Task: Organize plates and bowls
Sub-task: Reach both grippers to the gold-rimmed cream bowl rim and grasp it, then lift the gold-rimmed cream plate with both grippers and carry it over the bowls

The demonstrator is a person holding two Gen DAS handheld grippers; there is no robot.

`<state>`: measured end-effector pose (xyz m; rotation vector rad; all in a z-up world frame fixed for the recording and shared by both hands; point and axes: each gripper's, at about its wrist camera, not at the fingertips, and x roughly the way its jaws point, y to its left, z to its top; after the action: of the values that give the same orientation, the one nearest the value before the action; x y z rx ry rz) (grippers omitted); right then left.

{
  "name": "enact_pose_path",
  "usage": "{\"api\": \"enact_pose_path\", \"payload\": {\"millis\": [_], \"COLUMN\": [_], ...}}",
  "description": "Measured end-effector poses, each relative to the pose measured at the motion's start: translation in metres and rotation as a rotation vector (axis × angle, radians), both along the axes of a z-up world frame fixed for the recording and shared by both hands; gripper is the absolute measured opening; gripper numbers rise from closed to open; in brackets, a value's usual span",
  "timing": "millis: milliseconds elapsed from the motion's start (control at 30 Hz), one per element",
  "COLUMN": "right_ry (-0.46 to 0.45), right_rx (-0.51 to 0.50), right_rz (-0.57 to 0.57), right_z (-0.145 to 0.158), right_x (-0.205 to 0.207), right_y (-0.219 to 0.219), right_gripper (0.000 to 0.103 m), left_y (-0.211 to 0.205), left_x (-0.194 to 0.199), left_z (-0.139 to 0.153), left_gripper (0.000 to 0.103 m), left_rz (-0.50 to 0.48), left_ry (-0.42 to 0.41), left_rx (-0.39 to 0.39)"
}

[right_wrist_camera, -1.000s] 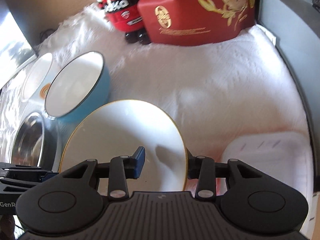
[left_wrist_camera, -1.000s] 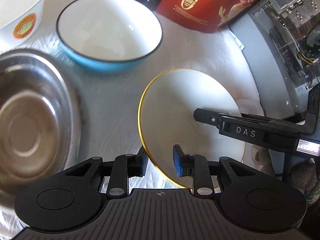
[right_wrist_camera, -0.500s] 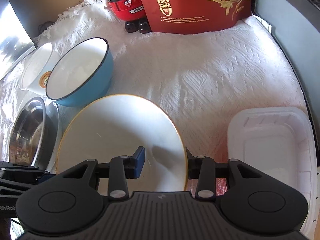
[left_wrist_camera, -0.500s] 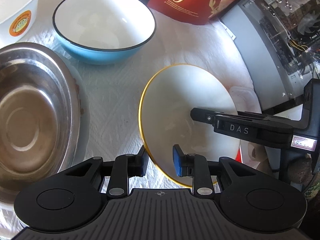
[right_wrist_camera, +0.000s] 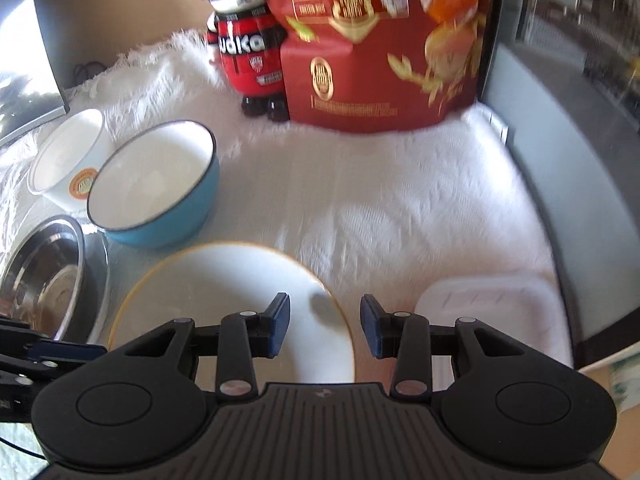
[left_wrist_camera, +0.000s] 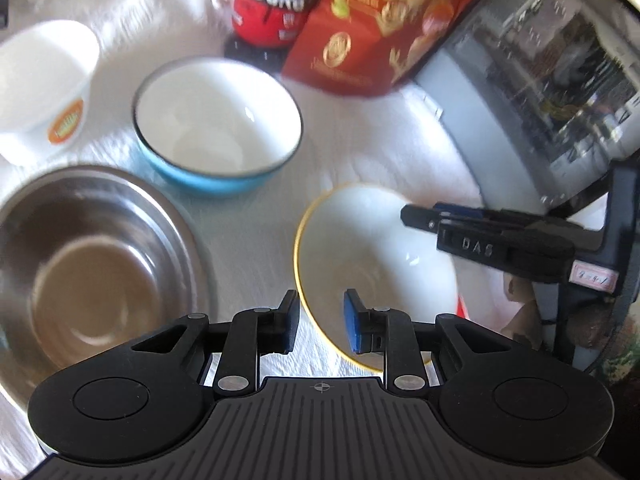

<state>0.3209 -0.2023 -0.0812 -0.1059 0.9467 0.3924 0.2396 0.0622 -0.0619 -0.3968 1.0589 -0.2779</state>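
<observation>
A white textured cloth (right_wrist_camera: 400, 208) with a fringed far edge covers the table. Bright daylight falls across it, throwing soft patterned shadows near the middle. Beyond the far edge stands a plain beige wall (right_wrist_camera: 120, 4). At the far left corner a dark screen or panel (right_wrist_camera: 28, 88) leans in, its surface reflecting light. Along the right edge runs a grey computer case (left_wrist_camera: 540, 92) with a clear side panel; what lies inside is too blurred to make out, perhaps cables and boards.
</observation>
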Motion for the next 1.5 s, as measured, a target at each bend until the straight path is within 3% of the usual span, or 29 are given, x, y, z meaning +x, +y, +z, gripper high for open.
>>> {"api": "enact_pose_path", "payload": {"millis": [200, 367, 567, 800, 1033, 1200, 1500], "right_ry": [-0.057, -0.057, -0.021, 0.069, 0.095, 0.149, 0.126], "right_rx": [0.023, 0.043, 0.081, 0.076, 0.014, -0.005, -0.076], "right_rz": [0.033, 0.081, 0.166, 0.241, 0.245, 0.232, 0.249], "right_z": [0.026, 0.039, 0.04, 0.02, 0.002, -0.013, -0.023], "right_x": [-0.004, -0.007, -0.019, -0.032, -0.031, -0.023, -0.02], "right_y": [0.023, 0.054, 0.104, 0.161, 0.184, 0.188, 0.202], "right_gripper": [0.039, 0.039, 0.039, 0.039, 0.039, 0.04, 0.049], "left_y": [0.042, 0.1, 0.158, 0.18, 0.18, 0.187, 0.192], "left_x": [-0.013, -0.023, -0.035, -0.037, -0.028, -0.025, -0.031], "left_z": [0.02, 0.037, 0.027, 0.0, -0.025, -0.042, -0.07], "left_gripper": [0.026, 0.026, 0.026, 0.026, 0.028, 0.033, 0.028], "left_rz": [0.093, 0.238, 0.378, 0.36, 0.329, 0.319, 0.325], "left_ry": [-0.071, -0.122, -0.064, 0.011, 0.063, 0.102, 0.176], "left_rx": [-0.018, 0.033, 0.118, 0.158, 0.193, 0.137, -0.021]}}
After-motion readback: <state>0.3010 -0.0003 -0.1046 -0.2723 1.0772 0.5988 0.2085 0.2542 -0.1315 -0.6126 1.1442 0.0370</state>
